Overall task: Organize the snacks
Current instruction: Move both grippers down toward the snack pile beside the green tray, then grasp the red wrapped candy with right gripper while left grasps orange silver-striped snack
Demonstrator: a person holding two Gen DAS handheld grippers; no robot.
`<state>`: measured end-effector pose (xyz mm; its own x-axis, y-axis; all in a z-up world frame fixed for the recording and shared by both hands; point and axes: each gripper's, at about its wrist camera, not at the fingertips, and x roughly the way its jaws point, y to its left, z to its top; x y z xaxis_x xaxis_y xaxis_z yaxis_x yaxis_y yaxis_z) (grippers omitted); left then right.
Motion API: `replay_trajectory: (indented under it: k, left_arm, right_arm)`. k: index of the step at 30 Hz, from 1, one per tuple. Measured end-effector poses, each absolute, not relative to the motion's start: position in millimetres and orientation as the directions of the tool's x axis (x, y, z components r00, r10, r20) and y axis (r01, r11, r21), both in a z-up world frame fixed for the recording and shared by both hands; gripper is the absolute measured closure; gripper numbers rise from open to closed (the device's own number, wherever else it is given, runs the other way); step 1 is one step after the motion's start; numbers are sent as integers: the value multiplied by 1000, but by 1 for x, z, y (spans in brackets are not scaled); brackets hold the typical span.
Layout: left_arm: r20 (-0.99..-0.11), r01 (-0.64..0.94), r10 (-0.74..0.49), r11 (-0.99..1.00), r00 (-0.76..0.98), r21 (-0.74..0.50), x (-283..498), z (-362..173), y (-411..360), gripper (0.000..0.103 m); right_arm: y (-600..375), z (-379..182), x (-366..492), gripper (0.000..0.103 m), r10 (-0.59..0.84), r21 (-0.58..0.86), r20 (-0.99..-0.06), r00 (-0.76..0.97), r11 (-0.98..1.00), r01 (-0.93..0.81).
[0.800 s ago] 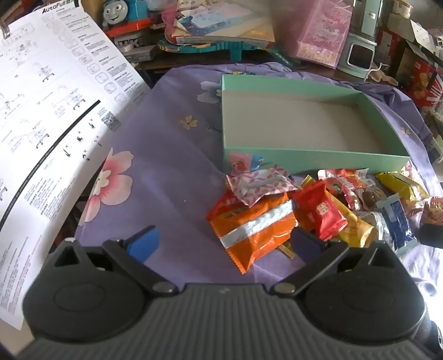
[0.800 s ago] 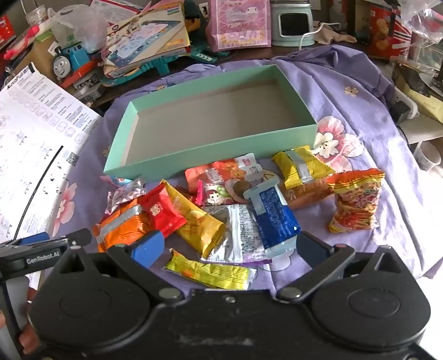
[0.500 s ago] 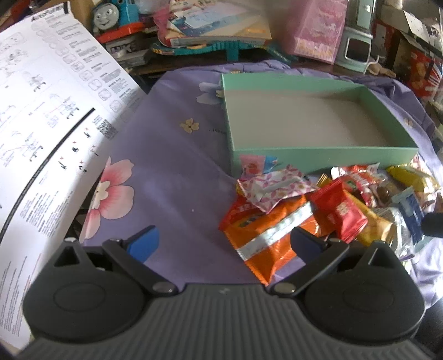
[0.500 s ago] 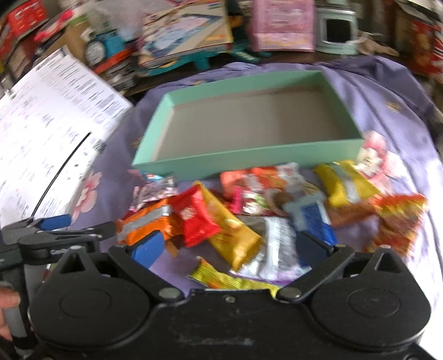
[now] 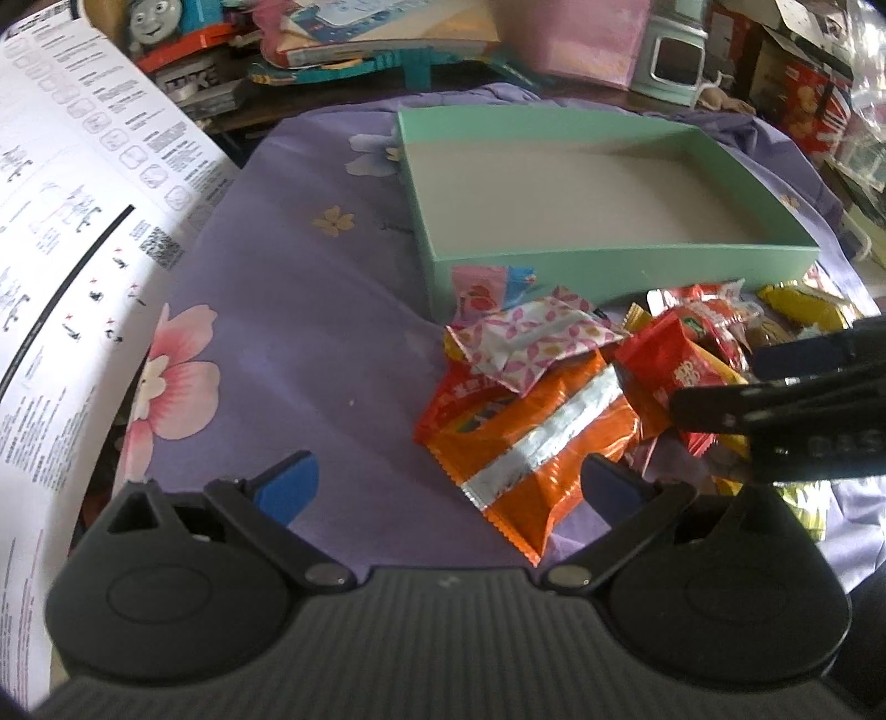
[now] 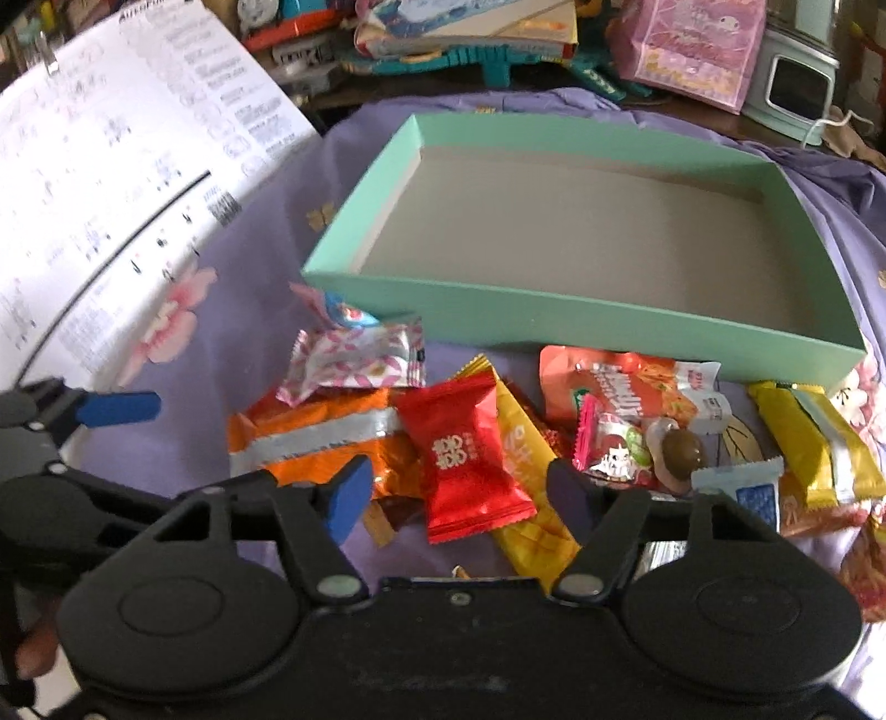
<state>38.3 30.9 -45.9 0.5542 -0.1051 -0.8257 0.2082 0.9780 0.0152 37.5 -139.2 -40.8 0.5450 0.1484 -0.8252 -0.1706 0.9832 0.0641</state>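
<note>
A shallow mint-green box (image 5: 609,266) (image 6: 554,315) stands empty on the purple floral cloth. In front of it lies a heap of snack packets. My left gripper (image 5: 448,487) hangs open above the cloth, its right pad over the near end of an orange packet with a silver stripe (image 5: 531,443). A pink-flowered packet (image 5: 531,338) lies on top of the orange one. My right gripper (image 6: 459,493) is open and half-narrowed, with a red packet (image 6: 465,454) between its pads, which stand clear of it. In the left wrist view the right gripper (image 5: 775,399) shows over the heap.
A big white instruction sheet (image 5: 66,221) covers the left side. Behind the box the far edge is crowded with a toy train (image 5: 160,27), books (image 6: 470,22), a pink bag (image 6: 698,50) and a mint appliance (image 6: 797,83). More packets (image 6: 819,443) lie at the right.
The right gripper has moved left over the heap and its jaws have narrowed around the red packet. The left gripper has shifted a little left; the right gripper now shows in its view.
</note>
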Motion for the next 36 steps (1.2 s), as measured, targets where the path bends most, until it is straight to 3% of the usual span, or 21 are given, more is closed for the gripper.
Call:
replay_trajectory:
  k: [2, 7, 10, 15, 17, 19, 24, 26, 28, 33, 34, 35, 36]
  left_arm:
    - [-829, 222, -110, 975, 549, 18, 40, -49, 28, 0]
    - [-833, 274, -125, 961, 540, 34, 45, -52, 14, 0]
    - [-833, 326, -134, 944, 536, 58, 47, -55, 1, 0]
    - [-845, 393, -129, 914, 519, 102, 52, -66, -21, 1]
    - [-845, 381, -103, 916, 524, 125, 51, -70, -27, 22]
    - [-851, 378, -121, 921, 510, 96, 50, -69, -26, 26]
    - [-858, 363, -175, 932, 483, 14, 40, -63, -16, 33]
    - [-865, 353, -186, 936, 466, -11, 38, -64, -13, 36]
    - [-868, 345, -187, 939, 460, -20, 36, -65, -11, 36]
    - [-873, 329, -181, 944, 453, -25, 34, -70, -6, 31]
    - [-874, 324, -173, 946, 454, -19, 35, -70, -5, 28]
    - [-874, 322, -167, 947, 457, -12, 36, -70, -5, 27]
    - [-872, 322, -161, 947, 461, -5, 37, -70, -6, 27]
  right_arm:
    - [-139, -46, 40, 63, 140, 55, -835, 531, 983, -173]
    - [-157, -43, 38, 79, 137, 67, -831, 539, 987, -147]
    - [-181, -38, 33, 82, 148, 117, -827, 542, 989, -92]
    - [-205, -43, 27, 82, 159, 164, -834, 529, 986, -38]
    - [-212, -43, 25, 82, 168, 182, -831, 530, 983, -26]
    - [-214, -40, 24, 82, 167, 182, -824, 542, 983, -26]
    - [-200, -33, 26, 68, 178, 191, -807, 563, 981, -35]
    - [-193, -31, 29, 53, 179, 188, -805, 566, 981, -42]
    - [-184, -34, 33, 49, 166, 167, -803, 573, 985, -50]
    - [-167, -44, 48, 49, 134, 112, -812, 567, 991, -74]
    - [-163, -47, 50, 53, 126, 97, -815, 565, 992, -82]
    - [-161, -49, 50, 67, 116, 80, -818, 563, 993, -89]
    - [-159, -50, 49, 67, 106, 66, -817, 566, 994, -91]
